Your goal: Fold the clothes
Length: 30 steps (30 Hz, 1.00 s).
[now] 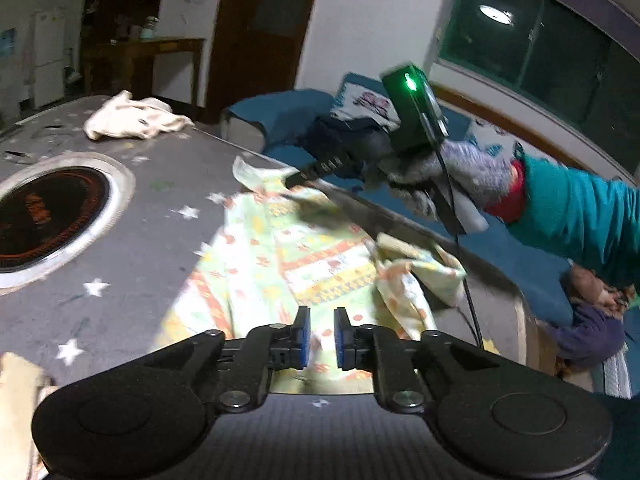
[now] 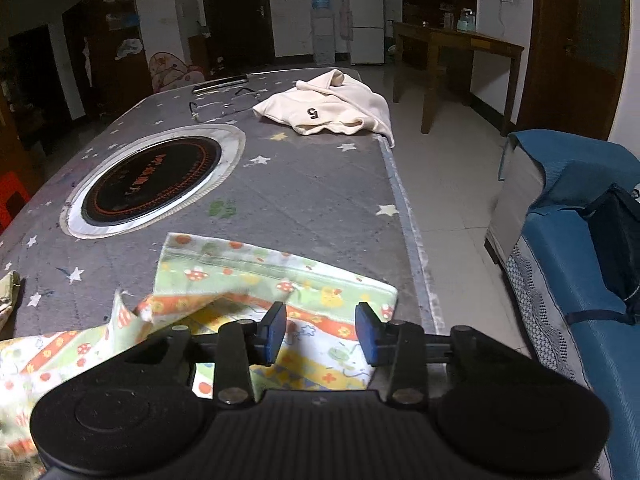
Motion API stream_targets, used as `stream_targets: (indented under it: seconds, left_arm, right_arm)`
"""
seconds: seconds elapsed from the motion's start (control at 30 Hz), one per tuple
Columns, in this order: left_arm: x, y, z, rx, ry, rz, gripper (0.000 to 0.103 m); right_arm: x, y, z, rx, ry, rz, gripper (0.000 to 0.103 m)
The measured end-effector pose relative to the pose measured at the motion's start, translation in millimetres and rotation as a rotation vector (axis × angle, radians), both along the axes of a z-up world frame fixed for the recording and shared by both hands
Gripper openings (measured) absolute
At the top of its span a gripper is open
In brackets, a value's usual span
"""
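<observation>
The grey star-printed table (image 2: 320, 184), with a round black cooktop (image 2: 152, 180) set into its middle, carries everything, and by the look of it the folding is only partly done. Largest on it is the patterned garment (image 1: 288, 264), pale green with orange, yellow and mushroom prints, lying along the near right edge of the table; in the right wrist view one straight hemmed edge lies flat and squared toward the table's right edge, while a flap (image 2: 132, 312) toward the left stands rumpled and turned up. In the left wrist view a bunched corner (image 1: 416, 276) sits loose near the table's edge, so I judge at least one more fold and some smoothing remain on this piece. At the far right corner a cream hoodie (image 2: 328, 108) marked with a number lies in a heap, apparently unfolded. A scrap of beige cloth (image 2: 8, 292) shows at the left edge; its state I cannot tell. The right gripper (image 2: 321, 334), held in a gloved hand (image 1: 448, 184), hovers over the garment with its jaws spread and nothing between them. The left gripper (image 1: 322, 338) has its jaws narrowly apart, also empty, above the cloth.
</observation>
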State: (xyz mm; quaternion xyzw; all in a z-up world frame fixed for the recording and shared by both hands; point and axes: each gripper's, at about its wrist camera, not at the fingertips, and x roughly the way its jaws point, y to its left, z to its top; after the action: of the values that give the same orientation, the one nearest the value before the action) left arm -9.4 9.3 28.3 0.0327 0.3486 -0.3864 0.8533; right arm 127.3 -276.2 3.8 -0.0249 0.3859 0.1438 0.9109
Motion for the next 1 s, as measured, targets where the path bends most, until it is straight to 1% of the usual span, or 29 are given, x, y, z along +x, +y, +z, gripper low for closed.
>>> stream_targets:
  seconds: [0.03,0.1,0.13,0.17,0.2,0.23,0.3,0.33,0.4,0.5,0.53,0.6,0.67,0.73,0.8,0.87,0.9,0.93,0.97,1.0]
  left_arm:
    - [1,3,2,-0.008,-0.002,0.015,0.021]
    - [5,7,3,-0.02,0.004,0.062,0.027]
    - [8,8,2,-0.008,0.01,0.086,0.028]
    - [12,8,1,0.004,0.017,0.111,0.033]
    - [15,8,0,0.017,0.023,0.134,0.038]
    - [19,4,-4,0.042,0.03,0.148,0.039]
    - [22,-3,-9,0.082,0.031,0.156,0.044]
    - [24,-7,-13,0.094,0.042,0.151,0.045]
    - [27,-14,-19,0.117,0.06,0.137,0.045]
    - [31,-25,-27,0.156,0.066,0.118,0.041]
    - [31,-26,-29,0.157,0.065,0.107,0.038]
    - [30,-28,-32,0.158,0.063,0.088,0.018]
    - [30,-26,-31,0.164,0.046,0.081,0.013]
    - [30,-22,-25,0.174,0.016,0.09,0.01]
    - [30,-18,-14,0.201,-0.048,0.104,0.009]
    - [32,-13,0,0.229,-0.122,0.13,0.009]
    - [35,-10,5,0.243,-0.149,0.146,0.009]
    - [39,-6,11,0.259,-0.175,0.16,0.009]
    - [43,-3,15,0.284,-0.203,0.171,0.009]
    - [48,-1,18,0.309,-0.232,0.183,0.009]
  right_arm:
    - [0,-1,-1,0.0,0.001,-0.005,0.038]
    - [2,-3,-2,0.002,0.002,-0.012,0.039]
    - [2,-3,-3,0.003,0.004,-0.014,0.039]
    - [3,-3,-3,0.002,0.005,-0.016,0.04]
    - [4,-3,-4,0.001,0.005,-0.018,0.043]
    - [4,-3,-5,0.0,0.005,-0.02,0.044]
    - [5,-3,-5,0.003,0.006,-0.022,0.045]
    - [5,-3,-6,0.001,0.006,-0.022,0.048]
    - [5,-4,-6,-0.003,0.005,-0.022,0.05]
    - [7,-7,-7,-0.003,0.009,-0.029,0.051]
    - [8,-8,-8,-0.002,0.011,-0.031,0.051]
    - [9,-10,-9,0.0,0.016,-0.034,0.051]
    - [10,-10,-11,0.002,0.022,-0.035,0.051]
    - [11,-11,-12,0.003,0.025,-0.035,0.051]
    - [12,-10,-13,0.005,0.033,-0.027,0.051]
    - [13,-7,-13,-0.001,0.039,-0.012,0.046]
    - [14,-5,-13,-0.004,0.039,-0.005,0.04]
    - [15,-3,-12,-0.007,0.04,0.001,0.028]
    - [17,-1,-12,-0.01,0.039,0.006,0.023]
    - [19,2,-10,-0.015,0.036,0.011,0.017]
